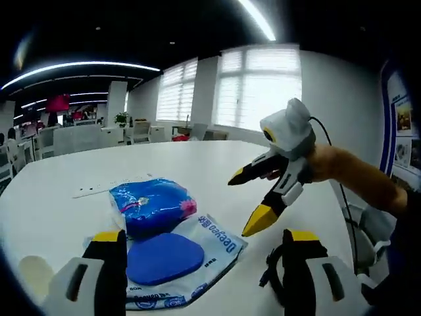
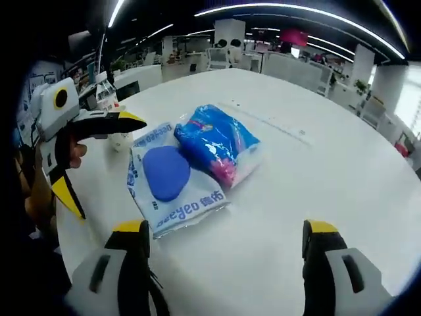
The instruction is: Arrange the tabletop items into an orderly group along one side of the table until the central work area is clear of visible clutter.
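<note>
Two soft packets lay together on the white desk (image 2: 342,171). A flat white pouch with a blue oval (image 2: 172,178) sat at about 7 o'clock of the right gripper view's centre, and a plump blue bag with a pink patch (image 2: 217,141) rested against it at its 2 o'clock, overlapping its edge. Both looked light, limp and glossy, so probably slippery; a pinch on a free edge or corner of the film would likely hold better than a squeeze across the bulging middle. The flat pouch offered its nearest corner. A small bottle (image 2: 102,89) and a small white object (image 2: 118,141) stood toward 10 o'clock, near the desk's edge.

The right gripper (image 2: 223,243) had its jaws wide apart, empty, above bare desk. The left gripper (image 1: 204,253) also had its jaws spread and holding nothing, with the flat pouch (image 1: 181,263) lying between and just beyond them, the blue bag (image 1: 151,205) further on.
</note>
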`<control>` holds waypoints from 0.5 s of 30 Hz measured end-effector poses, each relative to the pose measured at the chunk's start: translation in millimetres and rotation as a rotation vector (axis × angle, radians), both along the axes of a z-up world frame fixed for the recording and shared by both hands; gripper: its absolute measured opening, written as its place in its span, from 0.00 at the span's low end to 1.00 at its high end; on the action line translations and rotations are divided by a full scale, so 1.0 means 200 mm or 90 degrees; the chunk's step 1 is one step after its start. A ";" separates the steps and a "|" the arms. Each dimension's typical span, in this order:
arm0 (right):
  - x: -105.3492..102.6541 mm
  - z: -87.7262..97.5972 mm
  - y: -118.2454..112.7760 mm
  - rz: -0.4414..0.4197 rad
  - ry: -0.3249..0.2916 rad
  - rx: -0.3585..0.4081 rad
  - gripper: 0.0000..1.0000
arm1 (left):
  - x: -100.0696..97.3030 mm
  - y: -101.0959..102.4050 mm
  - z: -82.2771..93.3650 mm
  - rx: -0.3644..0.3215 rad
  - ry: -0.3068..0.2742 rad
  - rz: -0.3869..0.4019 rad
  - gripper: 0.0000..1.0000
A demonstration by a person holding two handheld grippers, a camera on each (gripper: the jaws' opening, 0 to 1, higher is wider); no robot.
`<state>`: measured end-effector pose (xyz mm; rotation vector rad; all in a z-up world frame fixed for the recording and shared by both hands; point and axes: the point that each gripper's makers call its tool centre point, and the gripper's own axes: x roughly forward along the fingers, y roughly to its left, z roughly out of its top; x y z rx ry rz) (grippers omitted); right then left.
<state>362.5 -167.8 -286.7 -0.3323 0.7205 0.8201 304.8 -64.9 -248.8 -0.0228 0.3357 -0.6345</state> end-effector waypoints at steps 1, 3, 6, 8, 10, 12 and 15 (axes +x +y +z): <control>0.01 0.00 0.01 -0.003 -0.002 0.010 0.92 | 0.00 0.00 0.00 -0.002 -0.001 0.001 0.97; 0.02 0.01 0.01 -0.011 -0.006 0.022 0.90 | 0.02 0.00 0.00 -0.008 0.002 0.003 0.97; 0.04 0.01 0.02 -0.018 -0.012 0.026 0.91 | 0.04 0.00 0.00 -0.009 0.005 0.009 0.96; 0.04 0.00 0.03 -0.017 -0.014 0.028 0.92 | 0.05 0.00 -0.01 -0.006 0.013 0.007 0.95; 0.06 -0.01 0.04 -0.018 -0.014 0.032 0.92 | 0.06 -0.01 0.00 -0.007 0.014 0.005 0.95; 0.07 -0.01 0.05 -0.022 -0.018 0.037 0.91 | 0.06 -0.01 0.00 -0.008 0.013 0.007 0.95; 0.08 0.00 0.07 -0.024 -0.013 0.049 0.91 | 0.08 0.00 0.01 -0.013 0.013 0.008 0.95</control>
